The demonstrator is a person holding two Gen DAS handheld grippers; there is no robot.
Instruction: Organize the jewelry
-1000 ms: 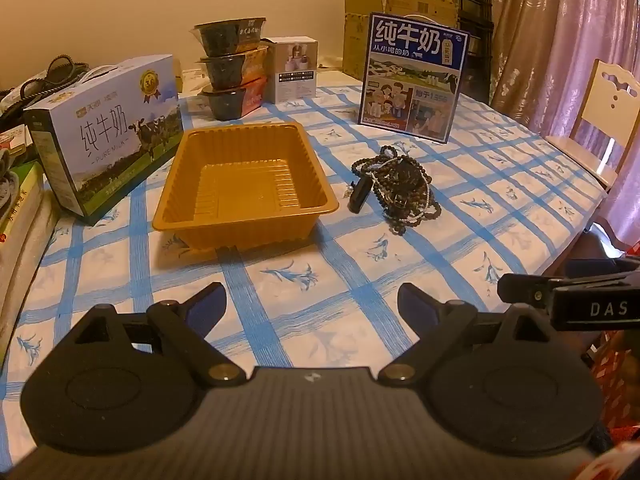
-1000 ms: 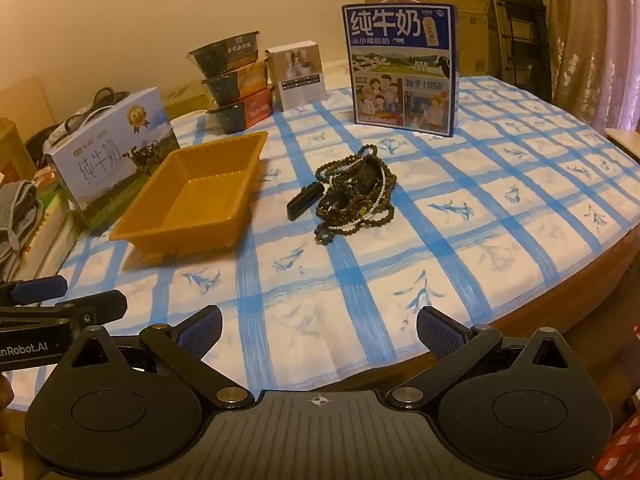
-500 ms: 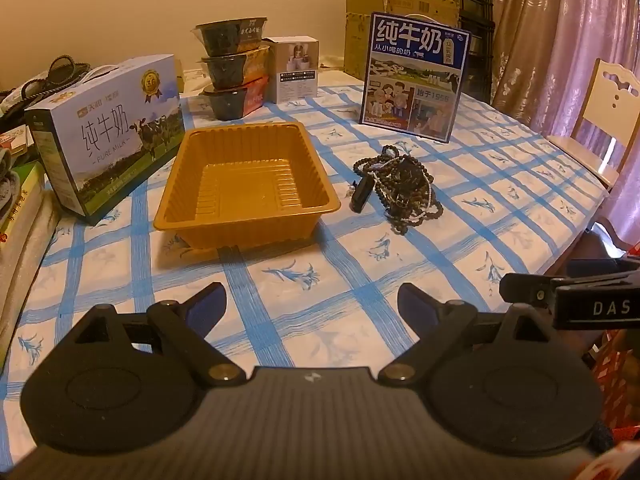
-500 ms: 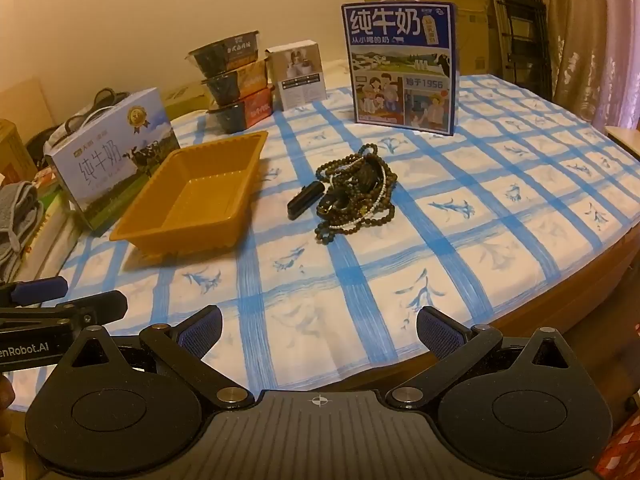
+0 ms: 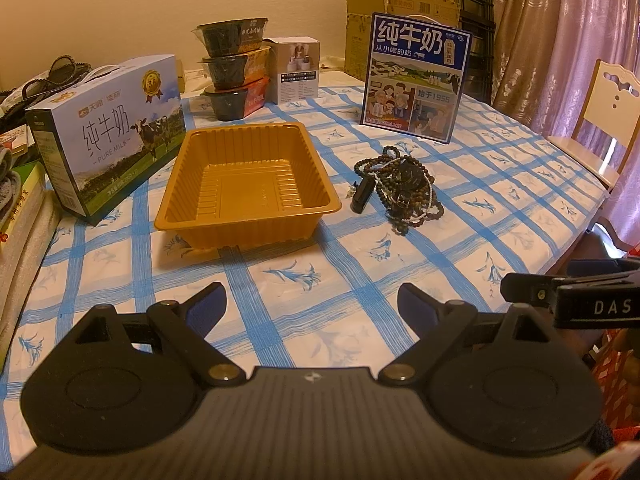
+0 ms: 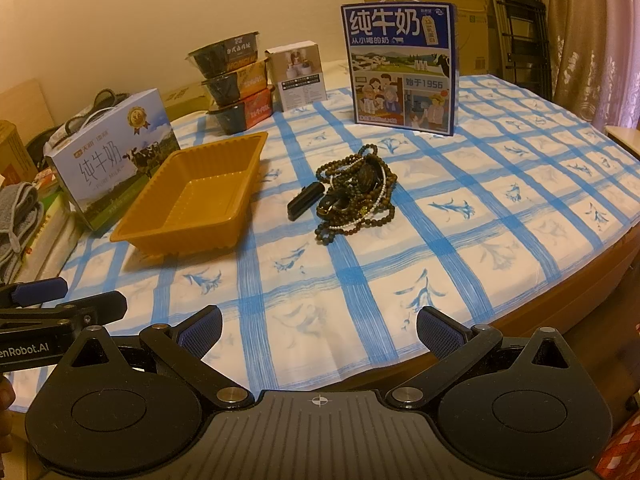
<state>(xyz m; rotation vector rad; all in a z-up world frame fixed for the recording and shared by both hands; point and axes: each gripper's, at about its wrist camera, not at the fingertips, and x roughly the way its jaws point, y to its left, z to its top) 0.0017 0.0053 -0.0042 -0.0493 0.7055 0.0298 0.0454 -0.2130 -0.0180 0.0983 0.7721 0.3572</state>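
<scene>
You had bare tablecloth [image 5: 304, 264] between both grippers and the goods, a clear run in from the near edge. The orange tray [image 5: 248, 188] sat open-topped, its walls low. A narrow strip of cloth separated it from the bead pile [image 6: 354, 196], and a small black case [image 6: 305, 201] lay in that strip, touching the beads. The white milk box [image 5: 108, 132] crowded the tray's left side. Behind, the stacked bowls [image 5: 234, 68] and the upright blue milk carton [image 6: 402, 66] walled the far side. Right of the beads the cloth lay open.
</scene>
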